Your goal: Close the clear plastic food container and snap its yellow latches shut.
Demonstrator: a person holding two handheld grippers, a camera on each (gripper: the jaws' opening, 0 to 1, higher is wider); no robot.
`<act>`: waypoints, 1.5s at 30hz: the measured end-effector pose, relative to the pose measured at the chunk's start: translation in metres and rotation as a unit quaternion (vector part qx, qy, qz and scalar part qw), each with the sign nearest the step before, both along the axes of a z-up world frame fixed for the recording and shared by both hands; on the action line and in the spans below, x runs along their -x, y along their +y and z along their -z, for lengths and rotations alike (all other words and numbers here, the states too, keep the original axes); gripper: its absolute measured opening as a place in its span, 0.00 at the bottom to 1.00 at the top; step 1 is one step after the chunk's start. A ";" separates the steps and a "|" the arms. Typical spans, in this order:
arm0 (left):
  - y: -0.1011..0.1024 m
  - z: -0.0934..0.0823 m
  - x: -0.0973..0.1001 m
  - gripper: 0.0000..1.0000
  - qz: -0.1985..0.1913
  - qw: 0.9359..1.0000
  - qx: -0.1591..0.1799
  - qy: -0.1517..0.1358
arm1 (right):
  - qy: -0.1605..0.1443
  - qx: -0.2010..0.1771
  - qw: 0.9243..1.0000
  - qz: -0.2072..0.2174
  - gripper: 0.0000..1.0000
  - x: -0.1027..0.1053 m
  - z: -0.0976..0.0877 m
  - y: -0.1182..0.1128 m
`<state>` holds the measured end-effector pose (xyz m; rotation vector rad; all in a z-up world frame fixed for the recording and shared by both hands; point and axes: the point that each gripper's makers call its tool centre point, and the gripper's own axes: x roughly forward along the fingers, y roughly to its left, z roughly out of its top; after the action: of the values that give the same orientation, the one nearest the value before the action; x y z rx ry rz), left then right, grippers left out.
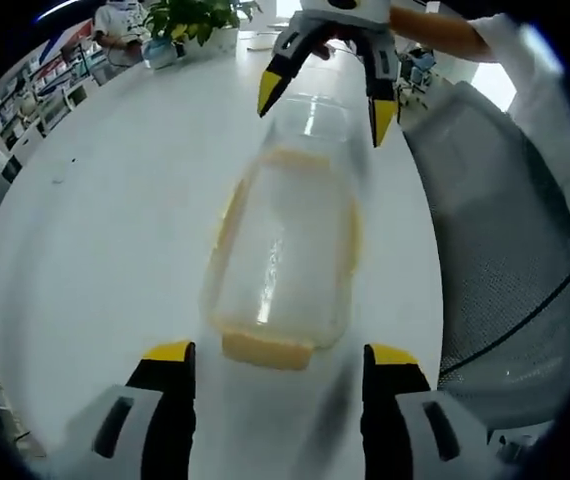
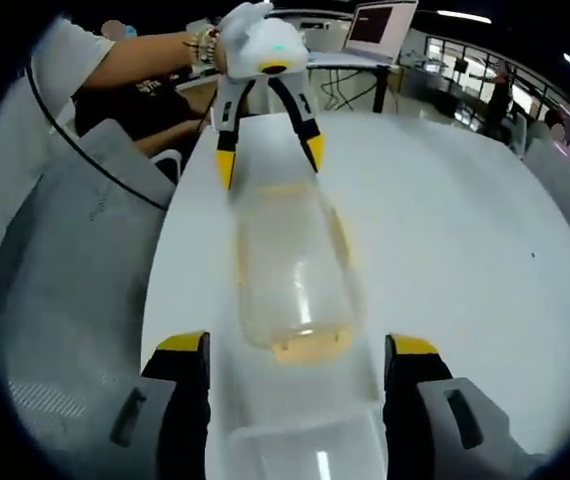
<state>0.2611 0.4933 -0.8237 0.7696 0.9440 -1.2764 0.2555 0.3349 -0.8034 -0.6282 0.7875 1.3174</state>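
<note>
In my left gripper view, my left gripper [image 1: 280, 370] has its yellow-tipped jaws spread wide with nothing held between them, and the clear plastic food container [image 1: 285, 255] lies on the white table [image 1: 105, 250] just beyond the tips, its long axis running away from me. A yellow latch [image 1: 267, 349] sits on the container's near end, just ahead of my jaws, and a yellow seal rims its top. Across the container my right gripper [image 1: 325, 100] hangs over the far end, jaws apart and empty. In my right gripper view, the same right gripper [image 2: 295, 360] is wide open too, gripping nothing, with the container [image 2: 293, 270] on the table [image 2: 465, 230] ahead of it and a blurred clear part right between my jaws at the bottom. My left gripper [image 2: 265, 155] faces me beyond the container's far end, held by a hand [image 2: 215, 45]. A grey mesh chair [image 1: 510, 240] stands beside the table, and a potted plant [image 1: 190, 20] and a laptop [image 2: 380, 30] sit at its far ends
</note>
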 end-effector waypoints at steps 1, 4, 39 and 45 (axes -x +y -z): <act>0.000 0.001 0.000 0.62 0.002 1.000 -0.002 0.001 | 0.001 0.003 1.000 -0.003 0.67 0.000 0.002 0.000; -0.001 0.002 -0.002 0.57 0.006 1.000 -0.003 0.003 | 0.003 0.013 1.000 -0.011 0.64 0.000 0.007 -0.001; -0.001 0.012 -0.007 0.40 0.042 0.999 -0.010 0.006 | -0.007 0.050 0.996 -0.068 0.41 -0.004 0.030 0.007; -0.002 0.012 -0.006 0.40 0.045 0.999 -0.009 0.005 | -0.019 0.067 0.994 -0.081 0.40 -0.005 0.031 0.007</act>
<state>0.2672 0.4917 -0.8361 0.8282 0.9401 -1.3515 0.2605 0.3416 -0.8346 -0.8362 0.8112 1.4043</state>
